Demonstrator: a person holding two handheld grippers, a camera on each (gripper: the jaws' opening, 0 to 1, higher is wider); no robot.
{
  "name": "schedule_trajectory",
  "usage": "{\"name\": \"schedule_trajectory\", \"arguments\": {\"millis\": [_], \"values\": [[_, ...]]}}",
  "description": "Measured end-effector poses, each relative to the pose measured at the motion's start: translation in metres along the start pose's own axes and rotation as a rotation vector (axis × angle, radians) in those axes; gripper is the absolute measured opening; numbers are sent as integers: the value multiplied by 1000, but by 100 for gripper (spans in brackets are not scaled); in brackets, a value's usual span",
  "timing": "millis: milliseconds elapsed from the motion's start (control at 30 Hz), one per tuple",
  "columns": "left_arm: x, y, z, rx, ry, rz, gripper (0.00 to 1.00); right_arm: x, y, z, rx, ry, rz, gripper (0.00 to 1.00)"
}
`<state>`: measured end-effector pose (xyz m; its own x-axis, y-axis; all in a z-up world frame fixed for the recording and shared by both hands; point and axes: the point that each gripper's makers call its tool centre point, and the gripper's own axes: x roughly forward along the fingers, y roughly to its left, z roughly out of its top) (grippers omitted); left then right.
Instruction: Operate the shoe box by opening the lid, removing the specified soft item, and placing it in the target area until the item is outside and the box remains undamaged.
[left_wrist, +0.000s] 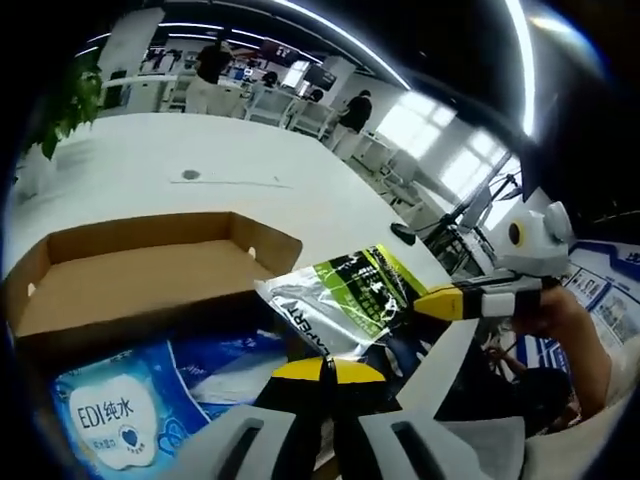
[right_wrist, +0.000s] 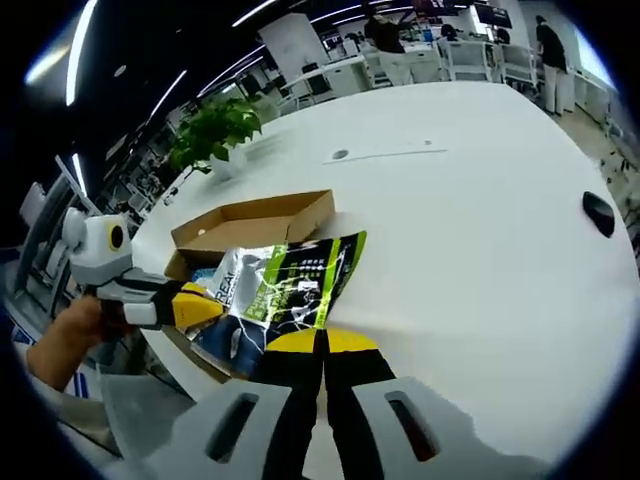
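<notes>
A brown shoe box (left_wrist: 140, 285) (right_wrist: 250, 218) lies open on the white table, its lid folded back. A silver and green soft pouch (left_wrist: 345, 298) (right_wrist: 290, 278) hangs above the box's near end. My left gripper (left_wrist: 327, 368) (right_wrist: 205, 306) is shut, its yellow tips pinching the pouch's lower edge. My right gripper (right_wrist: 320, 342) (left_wrist: 432, 302) is shut on the opposite edge of the pouch. A blue and white tissue pack (left_wrist: 130, 415) (right_wrist: 222, 340) lies inside the box, partly under the pouch.
The white table (right_wrist: 470, 230) stretches wide beyond the box, with a black mouse-like object (right_wrist: 598, 212) near its edge. A potted plant (right_wrist: 212, 128) stands at the far corner. People and desks are in the background. A hand (left_wrist: 560, 320) grips the right gripper.
</notes>
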<state>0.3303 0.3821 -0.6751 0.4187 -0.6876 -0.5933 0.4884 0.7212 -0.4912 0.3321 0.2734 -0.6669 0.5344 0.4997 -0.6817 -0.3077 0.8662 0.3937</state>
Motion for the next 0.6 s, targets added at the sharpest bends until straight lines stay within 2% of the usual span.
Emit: {"name": "schedule_trajectory", "arguments": {"millis": [600], "values": [[42, -27, 10, 70, 70, -36, 0, -15, -45, 2, 10, -4, -72, 0]]}}
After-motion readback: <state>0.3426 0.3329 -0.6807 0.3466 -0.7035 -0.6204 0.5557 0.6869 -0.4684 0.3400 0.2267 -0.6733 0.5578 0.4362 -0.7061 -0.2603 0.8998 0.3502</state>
